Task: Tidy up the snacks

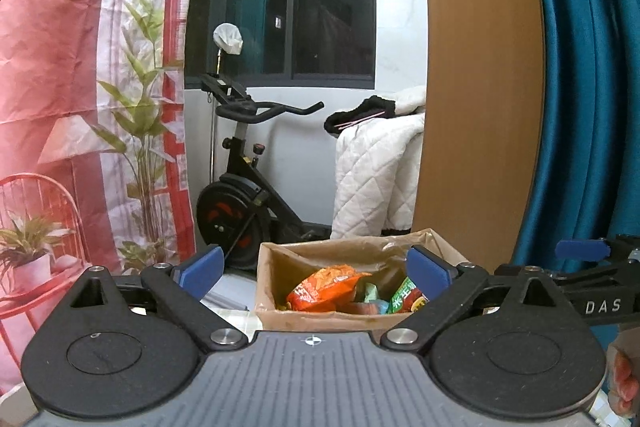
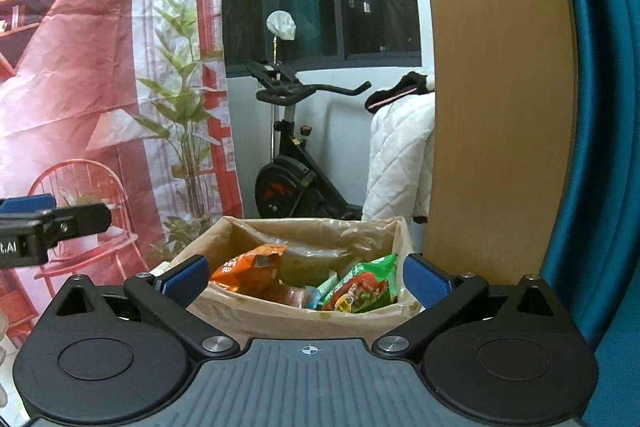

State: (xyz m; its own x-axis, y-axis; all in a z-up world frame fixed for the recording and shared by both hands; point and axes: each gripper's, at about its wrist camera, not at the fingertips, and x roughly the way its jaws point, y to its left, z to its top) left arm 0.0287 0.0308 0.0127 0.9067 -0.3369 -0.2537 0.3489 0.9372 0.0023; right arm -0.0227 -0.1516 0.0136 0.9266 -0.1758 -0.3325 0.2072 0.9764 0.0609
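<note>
Snacks sit in the cardboard box [image 2: 296, 311] just ahead of both my grippers: an orange packet [image 2: 250, 269] on the left side, a green packet [image 2: 362, 287] on the right, and between them smaller wrappers I cannot count.

My left gripper [image 1: 316, 273] and my right gripper [image 2: 306, 279] both have their jaws spread wide, with nothing between them.

If any packet is left outside the box, I'd pinch it by a flat edge and lower it in upright.

One box, two grippers, two clear packets.
</note>
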